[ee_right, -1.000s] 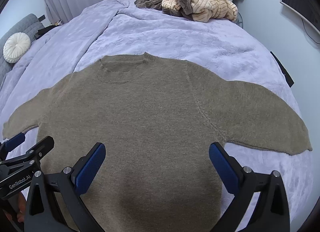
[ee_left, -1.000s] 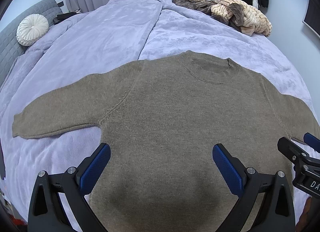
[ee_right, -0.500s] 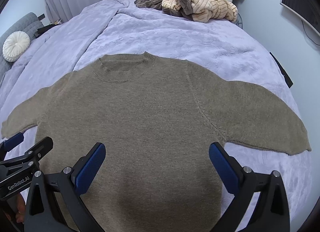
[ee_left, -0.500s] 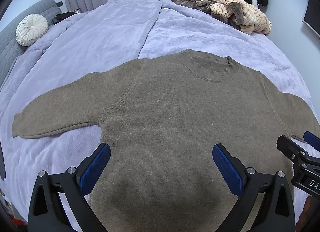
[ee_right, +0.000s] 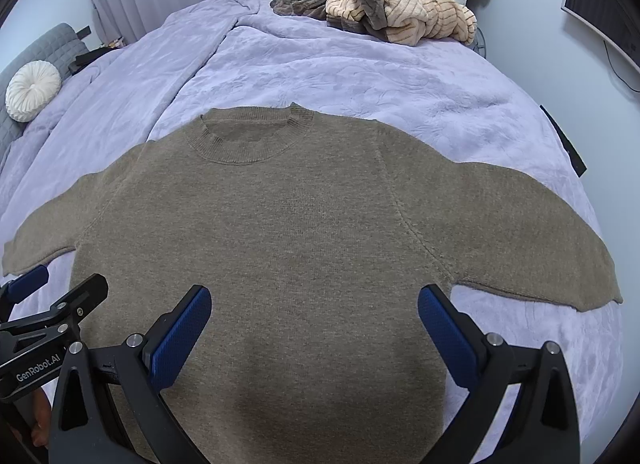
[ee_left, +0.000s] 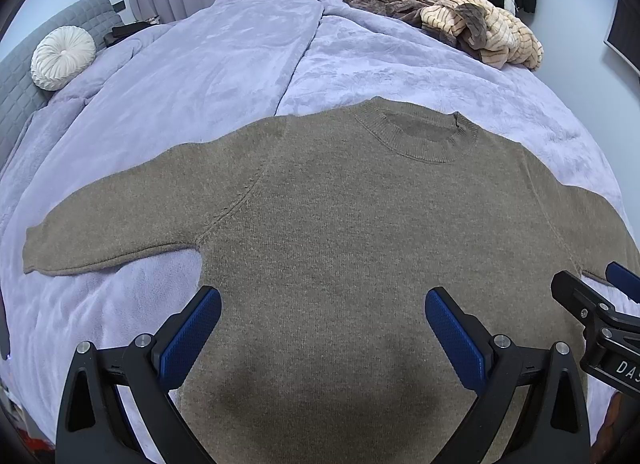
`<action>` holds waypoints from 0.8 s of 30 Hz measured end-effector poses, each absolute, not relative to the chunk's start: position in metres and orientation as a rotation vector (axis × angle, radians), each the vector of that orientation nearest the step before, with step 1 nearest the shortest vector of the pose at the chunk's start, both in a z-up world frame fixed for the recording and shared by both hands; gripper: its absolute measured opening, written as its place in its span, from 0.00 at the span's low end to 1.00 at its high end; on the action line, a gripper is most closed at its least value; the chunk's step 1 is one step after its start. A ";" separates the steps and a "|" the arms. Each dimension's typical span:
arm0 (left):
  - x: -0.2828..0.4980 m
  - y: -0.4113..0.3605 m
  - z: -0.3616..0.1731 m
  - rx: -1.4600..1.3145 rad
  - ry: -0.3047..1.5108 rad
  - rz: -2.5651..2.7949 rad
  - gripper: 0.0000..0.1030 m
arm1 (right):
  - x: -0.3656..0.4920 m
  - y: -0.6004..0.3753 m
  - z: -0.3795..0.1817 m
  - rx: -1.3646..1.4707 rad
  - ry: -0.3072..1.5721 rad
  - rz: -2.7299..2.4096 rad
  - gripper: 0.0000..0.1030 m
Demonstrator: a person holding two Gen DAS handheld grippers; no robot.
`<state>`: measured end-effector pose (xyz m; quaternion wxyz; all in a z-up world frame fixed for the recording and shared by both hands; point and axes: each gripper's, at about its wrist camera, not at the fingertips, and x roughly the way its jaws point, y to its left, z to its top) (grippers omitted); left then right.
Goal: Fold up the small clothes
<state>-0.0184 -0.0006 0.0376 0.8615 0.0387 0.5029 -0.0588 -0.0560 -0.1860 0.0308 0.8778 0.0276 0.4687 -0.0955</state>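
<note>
Sweater (ee_left: 352,232) lies flat and face up on the lavender bedspread (ee_left: 208,76), body right under and ahead of our fingers. Left gripper (ee_left: 322,328) and right gripper (ee_right: 314,328) both spread wide, holding nothing, hovering over the hem end. Sleeves run out to either side beyond the pads; collar (ee_right: 250,134) sits farther ahead. Past it we see a clothes pile (ee_right: 384,10), and far left a round white cushion (ee_left: 62,57).

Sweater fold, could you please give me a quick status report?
Left gripper and right gripper both open, holding nothing. Brown sweater flat on the bedspread, sleeves out, unfolded. Nothing on it.
</note>
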 end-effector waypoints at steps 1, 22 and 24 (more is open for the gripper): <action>-0.018 -0.001 0.038 0.080 1.056 -0.125 0.99 | -0.056 -0.186 0.031 0.057 0.977 -0.200 1.00; -0.009 0.005 0.033 0.068 1.075 -0.142 0.99 | -0.055 -0.181 0.027 0.052 0.984 -0.202 1.00; -0.008 0.005 0.033 0.068 1.077 -0.143 0.99 | -0.055 -0.181 0.026 0.051 0.985 -0.202 1.00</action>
